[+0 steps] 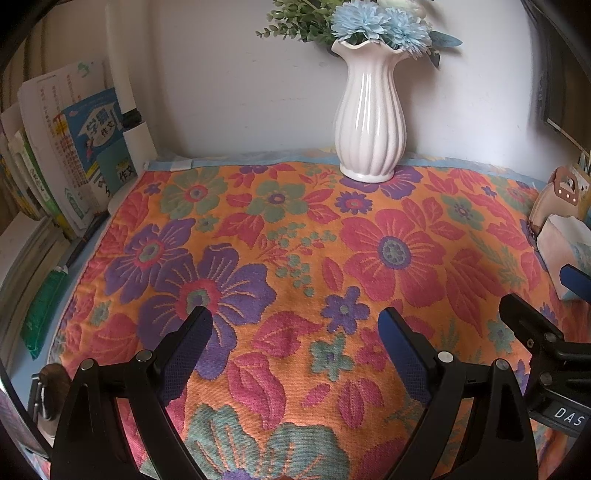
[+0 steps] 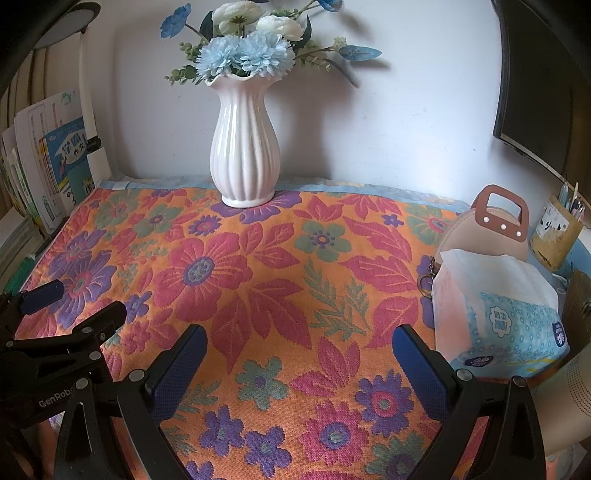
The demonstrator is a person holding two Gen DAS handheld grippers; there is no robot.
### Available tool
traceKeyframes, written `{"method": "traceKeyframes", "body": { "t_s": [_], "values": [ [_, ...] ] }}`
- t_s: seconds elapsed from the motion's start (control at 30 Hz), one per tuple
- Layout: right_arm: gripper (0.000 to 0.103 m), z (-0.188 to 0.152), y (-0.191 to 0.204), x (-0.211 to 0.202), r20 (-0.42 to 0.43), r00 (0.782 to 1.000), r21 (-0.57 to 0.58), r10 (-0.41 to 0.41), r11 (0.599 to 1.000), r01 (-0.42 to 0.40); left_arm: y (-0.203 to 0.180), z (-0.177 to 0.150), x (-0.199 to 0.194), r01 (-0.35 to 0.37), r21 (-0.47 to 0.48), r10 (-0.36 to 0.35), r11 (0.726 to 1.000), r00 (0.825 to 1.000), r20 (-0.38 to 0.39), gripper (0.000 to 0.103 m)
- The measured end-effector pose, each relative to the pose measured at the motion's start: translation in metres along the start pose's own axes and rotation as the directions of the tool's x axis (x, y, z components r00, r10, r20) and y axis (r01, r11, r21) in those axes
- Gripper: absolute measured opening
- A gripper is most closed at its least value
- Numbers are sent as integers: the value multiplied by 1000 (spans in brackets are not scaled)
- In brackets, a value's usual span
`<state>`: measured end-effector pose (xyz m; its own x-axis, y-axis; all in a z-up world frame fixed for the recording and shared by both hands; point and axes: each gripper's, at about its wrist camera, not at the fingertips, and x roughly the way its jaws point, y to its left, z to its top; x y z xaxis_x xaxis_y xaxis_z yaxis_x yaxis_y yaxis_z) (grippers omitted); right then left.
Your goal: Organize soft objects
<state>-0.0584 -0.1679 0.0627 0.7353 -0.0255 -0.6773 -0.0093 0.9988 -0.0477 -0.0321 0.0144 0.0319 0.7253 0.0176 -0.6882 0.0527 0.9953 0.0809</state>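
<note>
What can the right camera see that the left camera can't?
Only the right camera shows the pen cup, the white flowers and the whole tissue pack. Only the left camera shows the green packet beside the books. Both show the vase, the flowery cloth, the handbag, and both open grippers, left and right, holding nothing.

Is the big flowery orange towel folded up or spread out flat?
Spread out flat. The flowery orange towel covers the tabletop in one layer, its whole pattern showing, with the white ribbed vase standing on it.
</note>
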Motion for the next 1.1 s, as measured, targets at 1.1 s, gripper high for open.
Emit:
{"method": "traceKeyframes", "body": {
  "t_s": [1.1],
  "values": [
    [100,0,6,3,-14,1000,-28,-6,1000,5,3,2,2,7,-5,-7,1000,1000,-12,91]
  ]
}}
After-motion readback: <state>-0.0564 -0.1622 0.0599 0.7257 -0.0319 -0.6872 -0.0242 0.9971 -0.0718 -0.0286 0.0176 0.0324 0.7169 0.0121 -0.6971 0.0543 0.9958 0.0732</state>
